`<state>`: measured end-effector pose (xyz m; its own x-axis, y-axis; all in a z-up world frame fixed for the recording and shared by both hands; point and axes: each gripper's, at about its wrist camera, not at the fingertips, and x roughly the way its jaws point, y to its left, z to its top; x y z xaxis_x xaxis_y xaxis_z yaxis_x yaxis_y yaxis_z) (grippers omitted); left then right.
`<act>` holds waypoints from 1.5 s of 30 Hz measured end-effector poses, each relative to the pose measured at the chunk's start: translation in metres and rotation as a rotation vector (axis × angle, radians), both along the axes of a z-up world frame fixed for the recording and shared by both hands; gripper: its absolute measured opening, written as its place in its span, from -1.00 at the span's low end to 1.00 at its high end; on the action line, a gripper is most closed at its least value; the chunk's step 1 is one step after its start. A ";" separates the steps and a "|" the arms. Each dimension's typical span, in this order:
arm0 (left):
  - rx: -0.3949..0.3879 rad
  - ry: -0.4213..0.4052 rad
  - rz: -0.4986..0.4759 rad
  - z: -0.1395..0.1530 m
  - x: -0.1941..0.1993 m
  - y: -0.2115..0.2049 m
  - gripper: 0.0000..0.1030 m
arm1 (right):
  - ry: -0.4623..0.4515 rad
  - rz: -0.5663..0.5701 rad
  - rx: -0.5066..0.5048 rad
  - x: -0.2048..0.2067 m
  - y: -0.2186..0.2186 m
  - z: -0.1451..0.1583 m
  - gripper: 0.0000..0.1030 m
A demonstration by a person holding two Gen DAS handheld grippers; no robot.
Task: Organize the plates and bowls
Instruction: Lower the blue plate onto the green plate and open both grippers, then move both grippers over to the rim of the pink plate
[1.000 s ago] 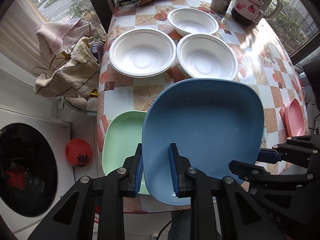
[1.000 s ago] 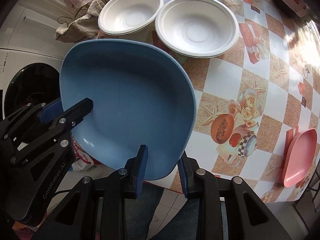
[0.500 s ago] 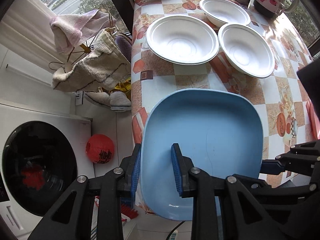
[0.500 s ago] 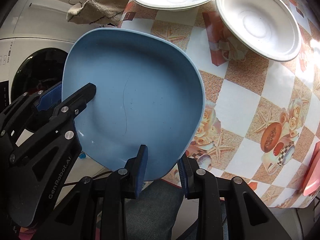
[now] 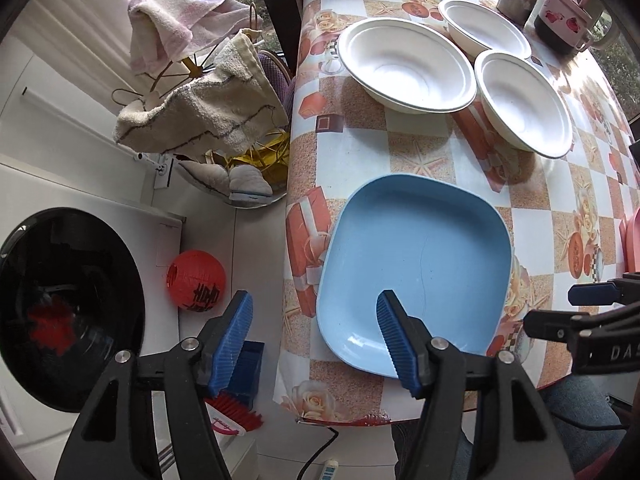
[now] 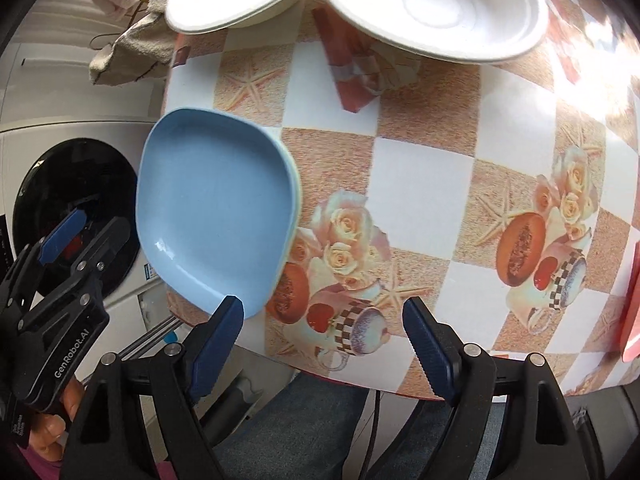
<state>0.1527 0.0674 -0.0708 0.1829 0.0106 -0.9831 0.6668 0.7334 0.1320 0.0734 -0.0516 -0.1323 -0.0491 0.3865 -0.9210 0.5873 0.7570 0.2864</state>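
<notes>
The blue plate [image 5: 416, 264] lies flat at the near left corner of the table [image 5: 404, 152]. A pale green plate rim [image 6: 297, 196] peeks out from under it. My left gripper [image 5: 315, 300] hangs over the plate's left rim with its jaws opening; one pad is above the plate and neither presses on it. My right gripper [image 6: 323, 304] is also opening, and the plate's near corner sits just beside its left finger [image 6: 224, 328], untouched. Three white bowls [image 5: 408, 68] [image 5: 524, 104] [image 5: 484, 28] stand at the far side.
A pink plate [image 5: 632, 240] lies at the table's right edge. Mugs [image 5: 560, 20] stand at the back. Left of the table are a washing machine [image 5: 68, 312], a red lantern ball [image 5: 196, 280] and towels on a rack [image 5: 200, 116]. A person's knees are under the near edge.
Both grippers carried the blue plate left and down onto the green plate, then opened and let go. The plate now rests on the table and both grippers have drawn back a little.
</notes>
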 end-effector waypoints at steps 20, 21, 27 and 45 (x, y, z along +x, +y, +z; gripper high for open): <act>-0.043 0.128 -0.410 0.017 -0.094 -0.106 0.33 | -0.010 -0.301 -0.076 -0.136 -0.120 0.014 0.61; -0.036 0.132 -0.445 0.017 -0.102 -0.115 0.33 | -0.025 -0.312 -0.097 -0.148 -0.127 0.019 0.61; 0.001 0.145 -0.624 0.015 -0.144 -0.165 0.33 | -0.045 -0.458 -0.183 -0.200 -0.146 0.053 0.61; 0.085 0.090 -0.974 0.014 -0.282 -0.318 0.33 | -0.007 -0.938 -0.202 -0.366 -0.190 0.043 0.61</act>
<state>-0.1290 -0.2505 -0.0566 0.0742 -0.0336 -0.9967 0.9853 -0.1520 0.0785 -0.2930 -0.2413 -0.0889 0.2050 0.0999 -0.9736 0.9781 0.0151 0.2075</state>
